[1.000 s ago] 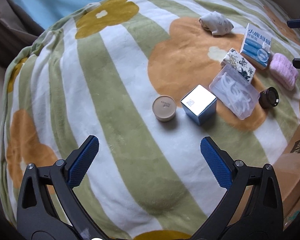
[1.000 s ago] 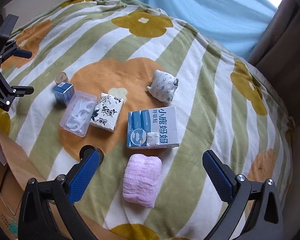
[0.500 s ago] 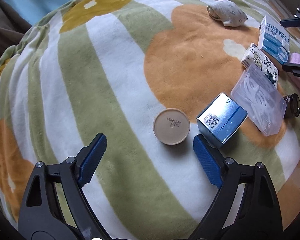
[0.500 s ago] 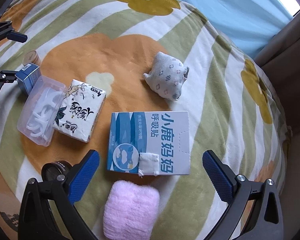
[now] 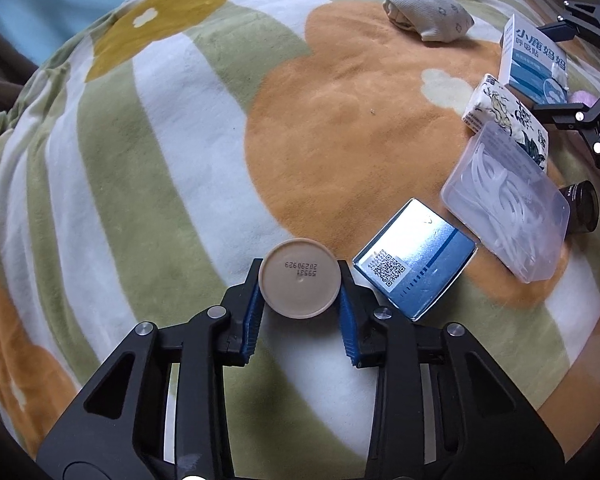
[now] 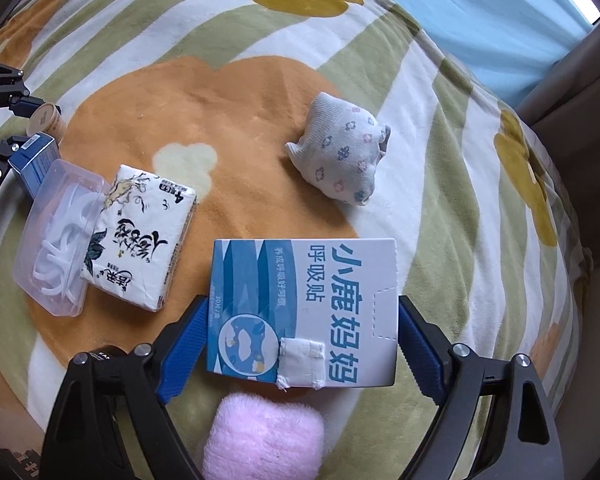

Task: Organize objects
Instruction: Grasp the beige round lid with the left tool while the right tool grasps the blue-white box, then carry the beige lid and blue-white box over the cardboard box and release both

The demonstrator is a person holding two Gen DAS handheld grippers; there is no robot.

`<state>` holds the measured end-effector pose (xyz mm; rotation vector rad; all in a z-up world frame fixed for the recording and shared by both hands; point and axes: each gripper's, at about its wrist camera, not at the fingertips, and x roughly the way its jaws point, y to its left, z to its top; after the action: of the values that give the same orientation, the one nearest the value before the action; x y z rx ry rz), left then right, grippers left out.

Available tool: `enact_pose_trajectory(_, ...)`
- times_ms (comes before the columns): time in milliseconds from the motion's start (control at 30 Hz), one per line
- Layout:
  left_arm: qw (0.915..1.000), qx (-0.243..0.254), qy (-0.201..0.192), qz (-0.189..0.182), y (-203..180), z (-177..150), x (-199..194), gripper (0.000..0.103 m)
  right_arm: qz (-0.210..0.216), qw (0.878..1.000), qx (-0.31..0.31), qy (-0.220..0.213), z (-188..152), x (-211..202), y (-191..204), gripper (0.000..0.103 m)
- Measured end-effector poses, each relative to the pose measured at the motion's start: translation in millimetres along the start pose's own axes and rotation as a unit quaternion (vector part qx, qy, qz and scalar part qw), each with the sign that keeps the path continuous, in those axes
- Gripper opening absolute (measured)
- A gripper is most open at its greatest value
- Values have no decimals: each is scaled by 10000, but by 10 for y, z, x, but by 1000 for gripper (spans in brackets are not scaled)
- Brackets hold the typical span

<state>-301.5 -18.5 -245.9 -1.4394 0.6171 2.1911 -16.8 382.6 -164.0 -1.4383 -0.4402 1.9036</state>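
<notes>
My left gripper [image 5: 299,280] is shut on a small beige round jar [image 5: 298,278]; its blue pads press both sides, and the jar stands on the flowered blanket [image 5: 160,160]. The jar [image 6: 46,118] also shows at the far left of the right wrist view. My right gripper [image 6: 301,302] straddles a blue-and-white box [image 6: 300,304] that lies flat. Its jaws are closing, and the pads touch the box's two short sides. A pink folded towel [image 6: 264,440] lies just below that box, between the gripper's arms.
Beside the jar lies a silver-blue carton [image 5: 416,264], then a clear case of white picks [image 5: 504,208], a tissue pack [image 6: 140,236] and a black round pot [image 5: 580,208]. A rolled sock [image 6: 340,160] sits farther back. Cardboard [image 6: 4,420] borders the blanket.
Both grippers came down toward the blanket. The left jaws went from wide open to shut on the jar. The right jaws narrowed from wide open onto the box's sides.
</notes>
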Motion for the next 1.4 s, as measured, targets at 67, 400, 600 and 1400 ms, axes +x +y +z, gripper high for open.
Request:
enact_pose_trajectory(67, 10000, 7, -5, 16, -5, 0, -14, 30, 7, 10000, 39, 3, 5, -2, -11, 86)
enact_pose_trajectory(400, 9998, -131, -130, 55, 24, -22, -327, 30, 156, 9982, 567, -73, 26, -255, -135, 86)
enact_pose_trajectory(600, 9991, -197, -360, 47, -18, -21, -764, 30, 203, 9967, 735, -281, 34, -668, -175, 86)
enact_pose_trajectory(1400, 9948, 281, -938, -286, -1452, -895, -2576, 30, 896, 9874, 1244, -393, -881, -2592, 669, 86)
